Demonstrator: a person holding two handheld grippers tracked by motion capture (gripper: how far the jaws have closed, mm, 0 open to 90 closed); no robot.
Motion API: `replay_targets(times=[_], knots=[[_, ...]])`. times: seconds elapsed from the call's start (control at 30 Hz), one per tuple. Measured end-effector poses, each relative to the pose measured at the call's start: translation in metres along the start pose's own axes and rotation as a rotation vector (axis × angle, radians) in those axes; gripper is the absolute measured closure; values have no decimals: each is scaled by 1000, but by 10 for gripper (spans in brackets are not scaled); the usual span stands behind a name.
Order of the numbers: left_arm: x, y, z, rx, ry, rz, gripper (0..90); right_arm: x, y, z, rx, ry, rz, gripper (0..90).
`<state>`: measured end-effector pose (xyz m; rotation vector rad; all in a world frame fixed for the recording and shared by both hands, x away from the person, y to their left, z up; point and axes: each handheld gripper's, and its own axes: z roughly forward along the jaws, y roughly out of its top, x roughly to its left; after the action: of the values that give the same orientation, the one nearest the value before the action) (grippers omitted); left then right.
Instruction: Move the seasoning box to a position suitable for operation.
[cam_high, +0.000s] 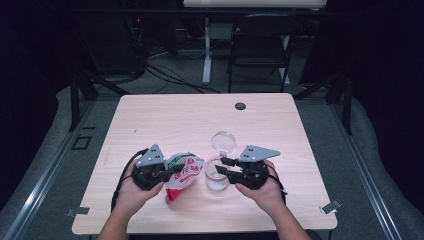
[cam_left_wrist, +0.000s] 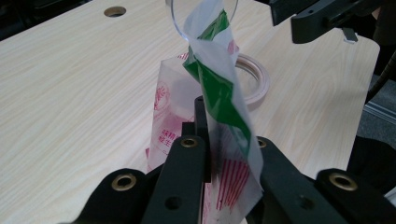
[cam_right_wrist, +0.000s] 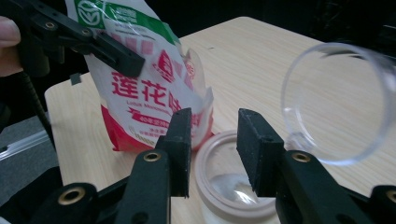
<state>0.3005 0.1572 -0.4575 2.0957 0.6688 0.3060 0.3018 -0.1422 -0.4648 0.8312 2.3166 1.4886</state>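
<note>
My left gripper (cam_high: 174, 171) (cam_left_wrist: 212, 119) is shut on a white, red and green plastic bag (cam_high: 186, 172) (cam_left_wrist: 219, 88) (cam_right_wrist: 149, 88), holding it upright just left of a glass jar (cam_high: 216, 179) (cam_left_wrist: 254, 79) (cam_right_wrist: 233, 191). The jar stands open on the table, and its clear hinged lid (cam_high: 223, 142) (cam_right_wrist: 336, 102) is tipped back behind it. My right gripper (cam_high: 220, 166) (cam_right_wrist: 215, 126) is open, its jaws level with the jar's pale rim from the right and holding nothing. The bag's top leans toward the jar mouth.
The light wooden table (cam_high: 165, 117) has a round cable hole (cam_high: 240, 106) near its far edge. A black folding chair (cam_high: 260, 45) and a white table leg (cam_high: 206, 50) stand on the floor beyond it.
</note>
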Motion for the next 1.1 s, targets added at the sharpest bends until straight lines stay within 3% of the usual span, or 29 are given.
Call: replay_targets(times=[0.07, 0.37, 0.47, 0.63, 0.77, 0.97, 1.03, 1.1], knots=[[-3, -3, 2, 10, -1, -4, 900, 4, 4, 12, 7, 43, -11, 657], [-10, -14, 3, -2, 7, -42, 896, 18, 12, 40, 37, 104, -69, 675], [-11, -17, 1, -7, 10, -42, 885, 22, 12, 48, 40, 121, -78, 743], [-11, -20, -2, -22, 16, -61, 884, 24, 12, 56, 81, 128, -108, 783], [-12, -23, -2, -31, 17, -77, 867, 25, 12, 61, 93, 140, -106, 886], [-11, -30, -2, -60, -2, -143, 685, 22, 14, 63, 102, 162, -88, 900], [-11, -33, 2, -47, 8, -146, 572, 22, 14, 63, 98, 168, -83, 900], [-14, -38, 6, -39, 53, -120, 539, 21, 14, 64, 95, 169, -85, 900]])
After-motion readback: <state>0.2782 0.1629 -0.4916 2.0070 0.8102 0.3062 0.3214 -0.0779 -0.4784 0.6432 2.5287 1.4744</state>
